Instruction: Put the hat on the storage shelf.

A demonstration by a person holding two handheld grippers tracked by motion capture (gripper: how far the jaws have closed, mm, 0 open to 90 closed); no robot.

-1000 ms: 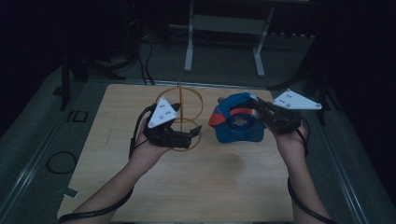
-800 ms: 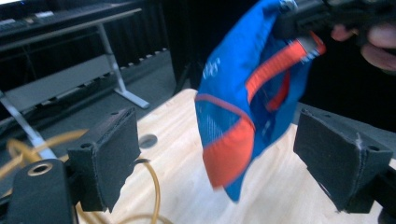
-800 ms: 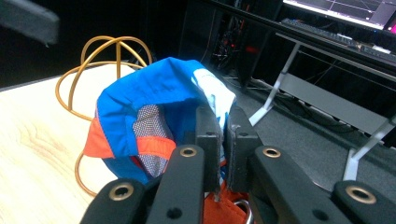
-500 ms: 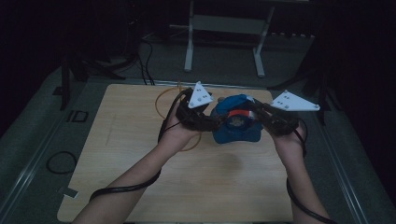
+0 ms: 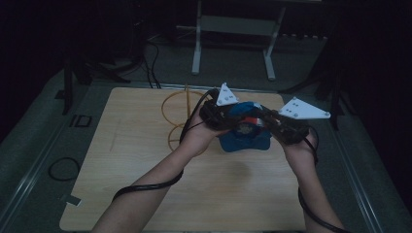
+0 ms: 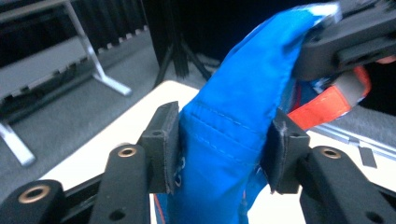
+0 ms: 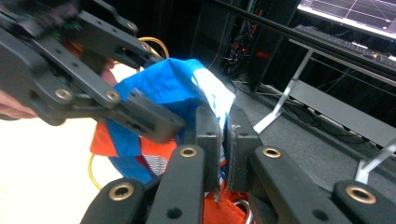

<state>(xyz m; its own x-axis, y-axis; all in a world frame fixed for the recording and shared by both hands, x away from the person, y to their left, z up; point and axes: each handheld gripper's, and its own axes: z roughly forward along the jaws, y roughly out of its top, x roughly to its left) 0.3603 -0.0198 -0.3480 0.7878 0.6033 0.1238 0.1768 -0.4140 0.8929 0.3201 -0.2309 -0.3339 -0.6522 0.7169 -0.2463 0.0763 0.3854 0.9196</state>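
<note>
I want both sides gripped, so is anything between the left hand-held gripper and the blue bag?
Nothing visible. The blue bag already sits between the left hand-held gripper jaws, which have just been closing on it.

A pale wooden table [image 5: 145, 204] carries a blue bag [image 5: 243, 141] and yellow wire rings [image 5: 176, 114].

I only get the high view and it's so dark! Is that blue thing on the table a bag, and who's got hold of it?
Observer: It's a blue cloth bag with stitched seams. The right gripper is pinched shut on its edge.
Operator: What about the other one?
Observer: The left gripper has just been closing, with a fold of the cloth between its pads.
Operator: Is it all blue?
Observer: No, there's an orange strap and a white patch near the rim.
</note>
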